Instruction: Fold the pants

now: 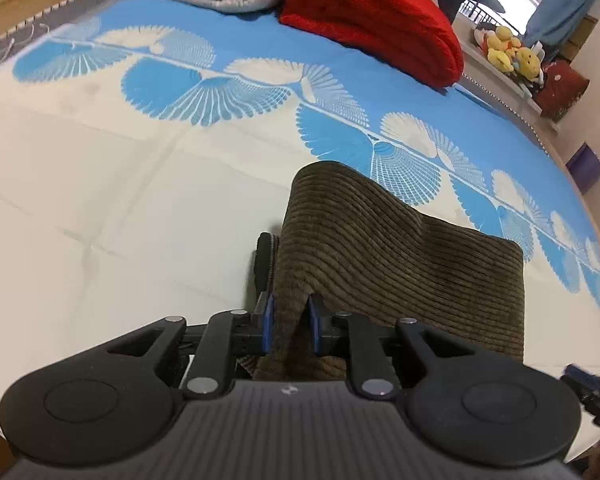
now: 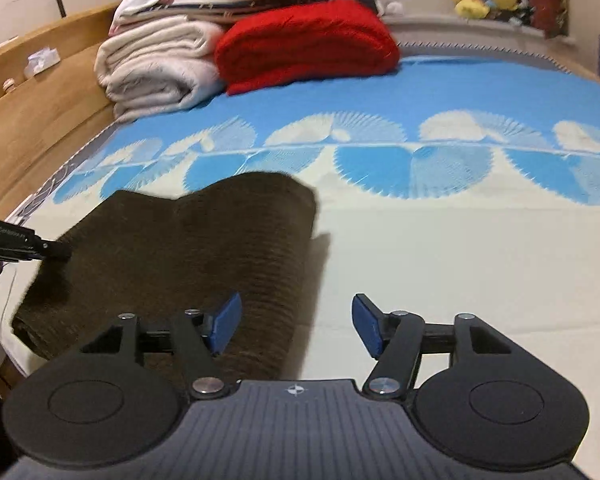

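Fingers of the left gripper (image 1: 290, 322) are clenched on a bunched edge of the brown corduroy pants (image 1: 400, 256), the cloth pinched between the blue pads and rising in a hump beyond them. Those of the right gripper (image 2: 296, 326) stand released and wide apart, nothing pressed between them; the left pad hovers over the pants (image 2: 180, 256), the right one over bare bedspread (image 2: 440, 248).

The pants already look compact: a short, thick, layered bundle lying on the cream part of the bedspread, toward the side with the wooden bed frame (image 2: 32, 128) and just short of the blue fan-patterned band. I judge that the main folds are made and the last one is being laid over or adjusted, since one edge is lifted instead of lying flat. What seems left is setting that edge down, letting go and perhaps smoothing the bundle. A red blanket (image 2: 304, 44) and grey one (image 2: 156, 68) sit stacked at the far end, well apart.
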### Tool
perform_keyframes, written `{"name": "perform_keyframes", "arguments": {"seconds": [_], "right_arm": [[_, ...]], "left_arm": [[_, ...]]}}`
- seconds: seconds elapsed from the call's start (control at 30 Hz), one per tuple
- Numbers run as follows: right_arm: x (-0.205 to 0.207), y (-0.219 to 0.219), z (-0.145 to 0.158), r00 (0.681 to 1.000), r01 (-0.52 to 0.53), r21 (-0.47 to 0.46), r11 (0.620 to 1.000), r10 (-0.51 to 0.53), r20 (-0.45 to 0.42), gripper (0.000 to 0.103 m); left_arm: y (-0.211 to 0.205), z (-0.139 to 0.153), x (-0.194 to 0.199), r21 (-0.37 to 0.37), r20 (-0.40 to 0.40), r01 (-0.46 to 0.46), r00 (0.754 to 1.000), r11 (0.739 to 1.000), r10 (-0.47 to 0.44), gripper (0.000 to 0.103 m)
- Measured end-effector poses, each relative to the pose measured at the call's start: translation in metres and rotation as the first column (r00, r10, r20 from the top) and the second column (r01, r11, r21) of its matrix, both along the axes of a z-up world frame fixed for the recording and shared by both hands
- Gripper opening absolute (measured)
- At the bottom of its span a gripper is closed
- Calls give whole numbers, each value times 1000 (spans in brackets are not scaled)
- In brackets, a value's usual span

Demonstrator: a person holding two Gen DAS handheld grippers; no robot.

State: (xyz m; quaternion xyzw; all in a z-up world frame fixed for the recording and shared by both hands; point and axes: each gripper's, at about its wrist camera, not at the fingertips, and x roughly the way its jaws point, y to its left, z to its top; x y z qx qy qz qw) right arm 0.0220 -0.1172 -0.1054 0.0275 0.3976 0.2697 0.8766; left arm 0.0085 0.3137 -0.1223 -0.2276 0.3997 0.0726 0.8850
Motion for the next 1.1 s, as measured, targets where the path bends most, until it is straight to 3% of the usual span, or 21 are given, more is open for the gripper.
{"name": "perform_keyframes", "arguments": {"seconds": [0.03,0.1,0.2,0.27,0.43,0.6,0.63,0.7,0.77,0.83,0.9,1.0,1.1], "right_arm": [[3,4,-3,1000,-6,12,1000,7,-29,69],[11,13,-9,997,-6,29,1000,9,-80,72],[23,22,-19,990,18,34,999,-13,-140,75],[32,25,-29,979,44,33,998,-37,-200,78],[48,33,-59,940,85,10,996,-77,-332,79],[56,38,-69,926,93,45,995,-70,-371,78],[55,39,-69,930,87,48,995,-64,-362,75],[56,43,-66,940,60,62,996,-35,-339,59],[56,48,-57,954,20,52,998,-3,-300,34],[59,46,-49,963,-9,46,999,21,-270,23],[64,40,-43,962,-9,57,998,25,-272,21],[74,27,-27,966,-16,57,998,30,-256,20],[91,8,-13,970,-50,-3,999,48,-238,19]], "left_arm": [[0,-1,-1,2,3,0,1000,1000,0,26],[-1,-2,-1,6,0,-20,1000,1000,20,54],[2,-10,10,-44,-34,-40,999,998,39,76],[1,-21,19,-74,-75,-36,997,997,31,85],[-7,-40,37,-90,-162,16,986,996,-31,85],[-20,-43,48,-53,-185,39,982,998,-48,88],[-21,-43,50,-49,-187,39,981,998,-47,87],[-25,-41,52,-44,-173,49,983,998,-55,75],[-31,-39,56,-31,-163,55,985,998,-60,67],[-33,-37,58,-34,-159,44,986,998,-49,61],[-33,-34,60,-74,-138,25,990,997,-35,48],[-44,-30,68,-135,-117,36,992,990,-52,43],[-72,-27,85,-142,-119,101,986,985,-118,43]]}}
